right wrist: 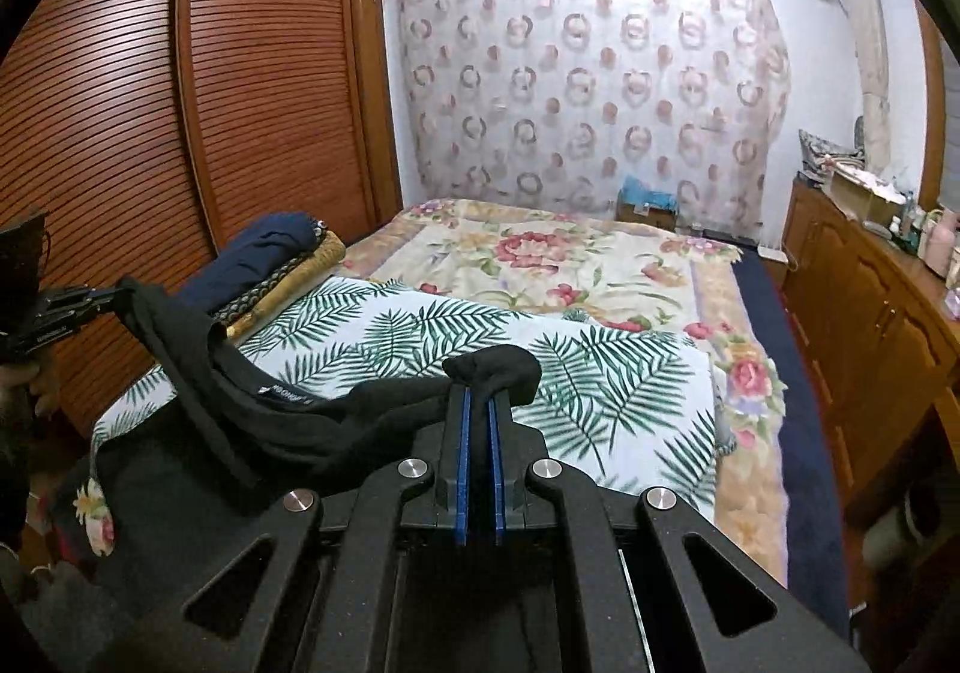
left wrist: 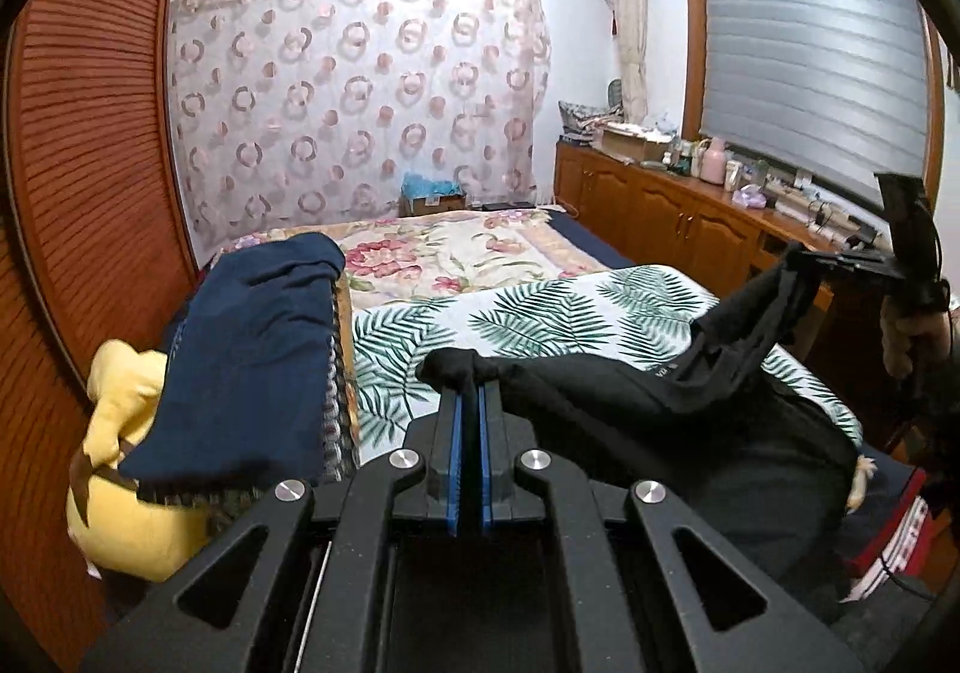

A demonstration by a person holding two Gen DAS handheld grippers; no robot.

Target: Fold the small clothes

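Note:
A black garment (left wrist: pixel 630 403) hangs stretched between both grippers above the palm-leaf sheet (left wrist: pixel 540 313). My left gripper (left wrist: pixel 469 382) is shut on one bunched corner of it. In the same view my right gripper (left wrist: pixel 840 259) shows at the far right, pinching the other corner. In the right wrist view my right gripper (right wrist: pixel 478 391) is shut on a black fabric bunch, the black garment (right wrist: pixel 288 409) sags to the left with a small label showing, and my left gripper (right wrist: pixel 90 298) holds its far end.
A stack of folded clothes (left wrist: pixel 258 349) with a navy piece on top lies on the left of the bed, beside a yellow plush toy (left wrist: pixel 126 451). A floral blanket (right wrist: pixel 570 265) covers the far bed. A louvred wardrobe (right wrist: pixel 180 103) stands left, wooden cabinets (left wrist: pixel 690 211) right.

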